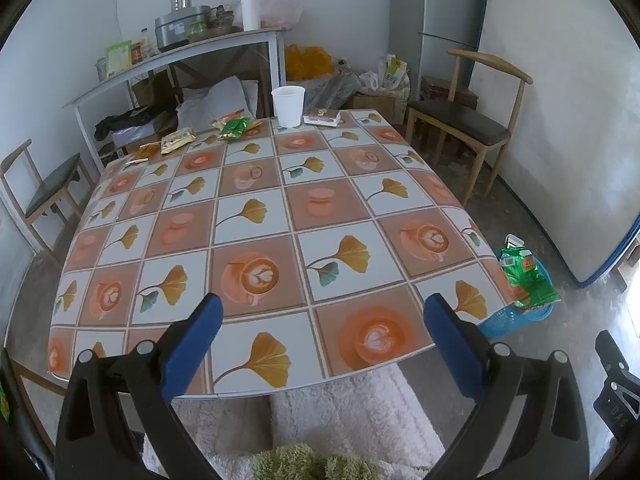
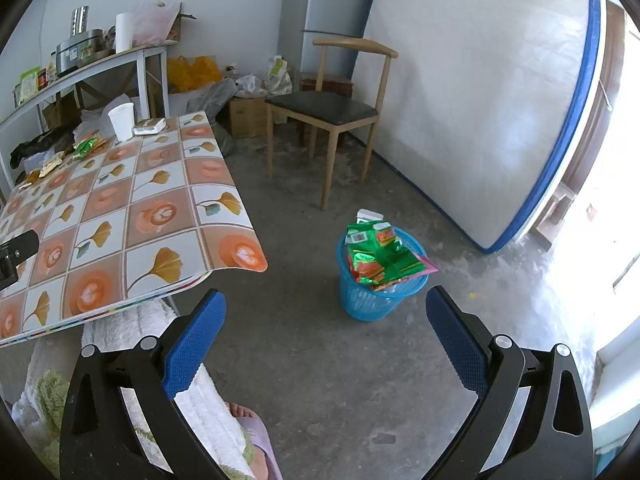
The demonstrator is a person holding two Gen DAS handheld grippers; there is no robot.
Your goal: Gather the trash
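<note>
A blue mesh bin (image 2: pixel 374 292) stands on the floor right of the table, stuffed with green and red wrappers (image 2: pixel 380 254); it also shows in the left wrist view as the bin (image 1: pixel 516 316). Along the table's far edge lie a green wrapper (image 1: pixel 235 127), a yellow packet (image 1: pixel 178 141), small orange wrappers (image 1: pixel 144 152), a white paper cup (image 1: pixel 288 106) and a flat box (image 1: pixel 322 117). My left gripper (image 1: pixel 322 320) hangs open over the table's near edge, holding nothing. My right gripper (image 2: pixel 325 318) is open above the bare floor, left of and nearer than the bin.
The patterned table (image 1: pixel 256 216) fills the left wrist view. A wooden chair (image 2: pixel 332 112) stands beyond the bin, and a mattress (image 2: pixel 480 100) leans on the right wall. A cluttered shelf (image 1: pixel 180 52) lies behind the table. A person's foot in a slipper (image 2: pixel 252 432) is below.
</note>
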